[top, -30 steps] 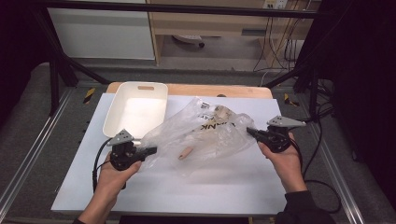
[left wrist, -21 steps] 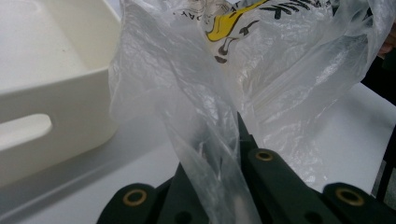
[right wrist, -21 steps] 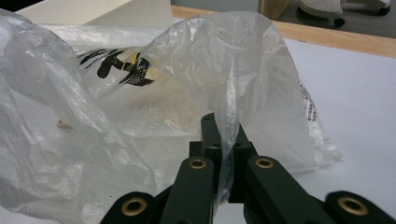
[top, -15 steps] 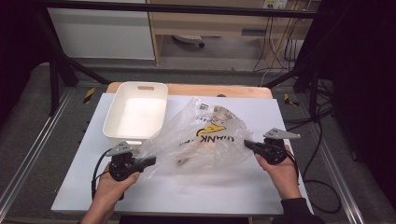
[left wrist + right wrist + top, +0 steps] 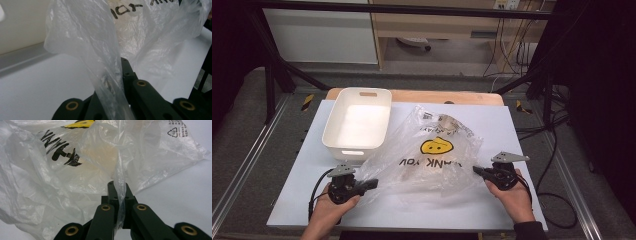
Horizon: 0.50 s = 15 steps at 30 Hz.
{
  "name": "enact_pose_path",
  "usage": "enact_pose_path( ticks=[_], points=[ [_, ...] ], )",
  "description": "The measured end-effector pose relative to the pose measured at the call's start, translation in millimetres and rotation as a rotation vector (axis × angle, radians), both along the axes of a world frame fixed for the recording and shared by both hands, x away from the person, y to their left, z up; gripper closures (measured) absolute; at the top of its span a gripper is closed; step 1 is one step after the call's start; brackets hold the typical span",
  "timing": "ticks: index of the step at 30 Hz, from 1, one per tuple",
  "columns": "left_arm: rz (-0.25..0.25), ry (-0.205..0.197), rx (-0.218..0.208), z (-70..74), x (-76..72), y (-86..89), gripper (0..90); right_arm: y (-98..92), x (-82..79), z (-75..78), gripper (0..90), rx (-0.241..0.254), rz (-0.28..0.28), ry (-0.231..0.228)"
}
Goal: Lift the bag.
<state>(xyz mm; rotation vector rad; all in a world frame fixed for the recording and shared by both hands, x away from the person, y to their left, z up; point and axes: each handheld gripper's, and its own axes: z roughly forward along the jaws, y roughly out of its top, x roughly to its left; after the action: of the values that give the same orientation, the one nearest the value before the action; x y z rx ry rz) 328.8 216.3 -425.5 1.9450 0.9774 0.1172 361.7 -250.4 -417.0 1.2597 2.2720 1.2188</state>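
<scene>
Counting from where I stand: one clear plastic bag [image 5: 432, 152], one white bin [image 5: 357, 122], one white table top [image 5: 492, 210], two hands, two grippers; the bag lies spread across the middle of the table, just beside the bin's near right corner, its far end reaching toward the wooden edge [image 5: 412, 95] at the back; it carries one yellow smiley face [image 5: 435, 146] and one line of black lettering beneath it, and something pale and tan shows dimly through the film, too blurred to name.

The left gripper [image 5: 371, 183] is clamped on the bag's near left edge, jaws pinched tight on a fold of film; the right gripper [image 5: 477, 171] is likewise closed on the right edge, the plastic stretched between the two; the left hand [image 5: 329, 212] and right hand [image 5: 512, 197] come in from the near side of the table, well apart.

The high view gives the whole layout, bin and bag and both hands together; the left gripper view brings up the film rising in a twisted strip from between the black jaws, with the bin's pale wall [image 5: 22, 25] behind at the left; the right gripper view shows a thin pleat of plastic caught between its jaws, and a small recycling mark [image 5: 176, 130] printed near the bag's far corner, which the high view leaves too small to read.
</scene>
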Motion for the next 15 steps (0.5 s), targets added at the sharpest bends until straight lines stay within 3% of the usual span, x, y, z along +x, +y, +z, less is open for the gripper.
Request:
enact_pose_path(
  ticks=[7, 12, 15],
  points=[
    [-0.003, 0.003, 0.065, -7.9, -0.7, -8.9, 90.0, 1.3, -0.3, -7.1, 90.0, -0.053, -0.008, 0.028],
    [-0.027, 0.000, 0.144, -13.1, -2.3, -18.0, 90.0, 3.1, 1.2, -13.2, 90.0, -0.107, -0.006, 0.050],
    [-0.034, 0.001, 0.164, -14.4, -3.0, -20.2, 90.0, 3.8, 1.4, -14.6, 90.0, -0.128, -0.003, 0.054]
  ],
)
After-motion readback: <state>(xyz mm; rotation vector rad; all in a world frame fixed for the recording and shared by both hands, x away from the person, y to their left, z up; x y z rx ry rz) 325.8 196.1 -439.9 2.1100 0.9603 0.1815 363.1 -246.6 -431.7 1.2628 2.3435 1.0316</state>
